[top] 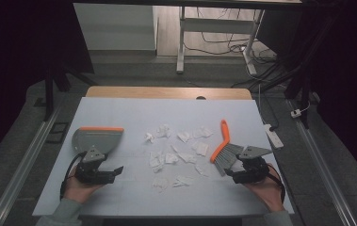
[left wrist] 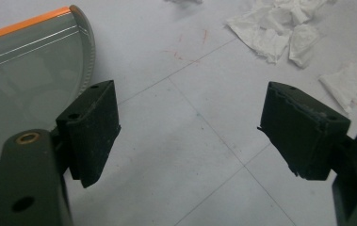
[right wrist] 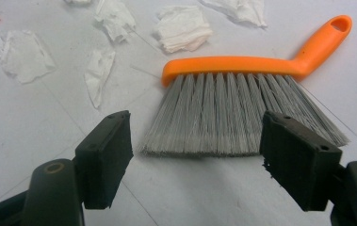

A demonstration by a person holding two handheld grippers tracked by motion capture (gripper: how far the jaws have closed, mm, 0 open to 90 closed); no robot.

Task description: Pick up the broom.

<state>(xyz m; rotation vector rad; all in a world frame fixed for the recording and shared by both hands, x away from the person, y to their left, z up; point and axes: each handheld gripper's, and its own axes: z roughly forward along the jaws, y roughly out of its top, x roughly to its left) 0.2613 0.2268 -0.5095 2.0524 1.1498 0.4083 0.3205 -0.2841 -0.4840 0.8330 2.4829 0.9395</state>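
A grey dustpan point(top: 95, 139) with an orange edge lies flat at the table's left; its curved rim point(left wrist: 35, 70) shows in the left gripper view. My left gripper point(top: 115, 172) sits just in front of it, open, holding nothing point(left wrist: 190, 136). An orange hand brush point(top: 223, 143) with grey bristles lies at the right, bristles toward me point(right wrist: 232, 108). My right gripper point(top: 230, 178) stands open just short of the bristle tips point(right wrist: 197, 155), apart from them. Several crumpled white paper scraps point(top: 176, 153) are scattered between dustpan and brush point(left wrist: 279, 28) point(right wrist: 183, 28).
The pale blue table top point(top: 133, 113) has a wooden strip point(top: 166, 92) along its far edge. A white power strip point(top: 273, 135) lies off the right edge. Beyond are desk legs and cables point(top: 214, 42) on the floor.
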